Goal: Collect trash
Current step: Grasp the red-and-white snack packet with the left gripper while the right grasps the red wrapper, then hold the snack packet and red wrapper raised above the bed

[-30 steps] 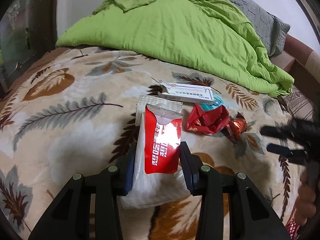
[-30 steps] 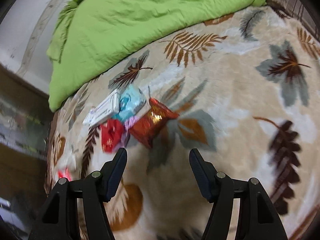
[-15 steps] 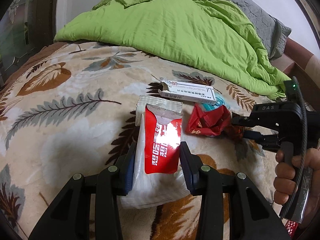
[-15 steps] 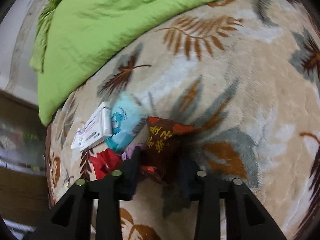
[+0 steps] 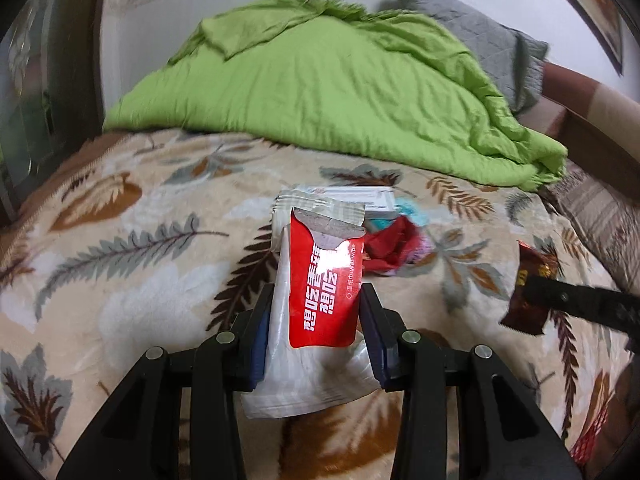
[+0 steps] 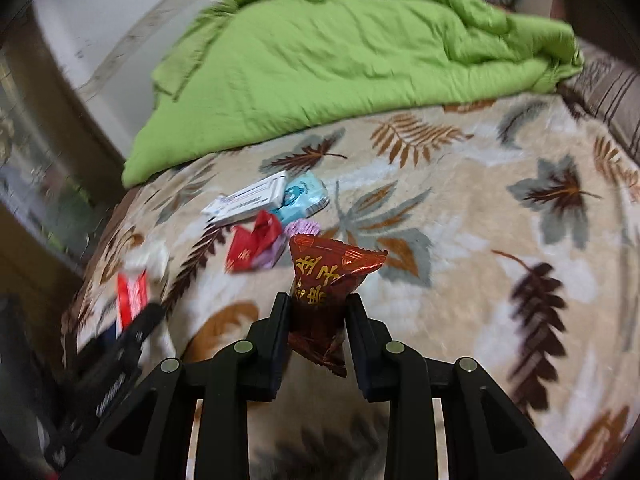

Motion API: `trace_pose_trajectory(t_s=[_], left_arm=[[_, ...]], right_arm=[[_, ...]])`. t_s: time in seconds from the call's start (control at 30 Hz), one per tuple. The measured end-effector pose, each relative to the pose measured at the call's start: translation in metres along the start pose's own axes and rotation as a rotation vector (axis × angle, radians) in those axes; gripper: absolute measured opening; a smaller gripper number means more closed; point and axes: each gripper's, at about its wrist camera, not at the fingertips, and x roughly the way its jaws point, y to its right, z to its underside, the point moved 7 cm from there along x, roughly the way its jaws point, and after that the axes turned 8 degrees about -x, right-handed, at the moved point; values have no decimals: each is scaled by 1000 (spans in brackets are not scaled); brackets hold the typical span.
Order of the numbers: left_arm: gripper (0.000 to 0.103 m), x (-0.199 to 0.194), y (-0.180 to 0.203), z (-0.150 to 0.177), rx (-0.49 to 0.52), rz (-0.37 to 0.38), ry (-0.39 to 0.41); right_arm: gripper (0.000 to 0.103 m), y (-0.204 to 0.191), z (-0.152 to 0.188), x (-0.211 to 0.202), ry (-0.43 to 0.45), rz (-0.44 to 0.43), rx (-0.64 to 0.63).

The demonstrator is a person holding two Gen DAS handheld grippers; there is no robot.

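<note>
A crumpled green duvet point(image 5: 340, 92) lies on the far side of the leaf-patterned blanket point(image 5: 120, 272), a grey pillow point(image 5: 480, 36) behind it.

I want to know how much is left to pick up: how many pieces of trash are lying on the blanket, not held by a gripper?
4, clustered together: a white cardboard box, a light blue packet beside it, a crumpled red wrapper, and a small purple wrapper. More may hide underneath.

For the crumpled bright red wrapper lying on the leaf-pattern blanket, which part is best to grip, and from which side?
Probably grip the raised, folded ridge of the crumpled bright red wrapper, coming down from above. Its peak stands up from the leaf-pattern blanket, so fingers can close across it. Approach from the open near side: the purple wrapper touches its right, and the white flat carton lies behind.
</note>
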Motion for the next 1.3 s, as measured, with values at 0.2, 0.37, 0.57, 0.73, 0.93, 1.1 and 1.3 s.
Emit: trace_pose_trajectory(t_s=[0.2,0.37,0.57,0.73,0.93,1.1,1.3], left_arm=[[40,-26,22,25,67,35,-9],[39,-39,24,36,84,19,-4],[39,-48,24,41,93,12,6],[40,-48,24,42,91,12,5],[40,-50,22,41,86,14,8],[40,-50,22,40,85,17,8],[40,-51,22,40,84,18,8]], right_arm=[[30,-8,26,-35,53,36,-90],[30,-9,44,-44,58,41,-112],[30,-4,57,-52,73,42,-108],[30,-6,58,-55,98,46,-126],[30,-9,58,-56,107,45,-133],[30,-8,59,-55,104,46,-125],[30,-9,59,-56,103,55,-141]])
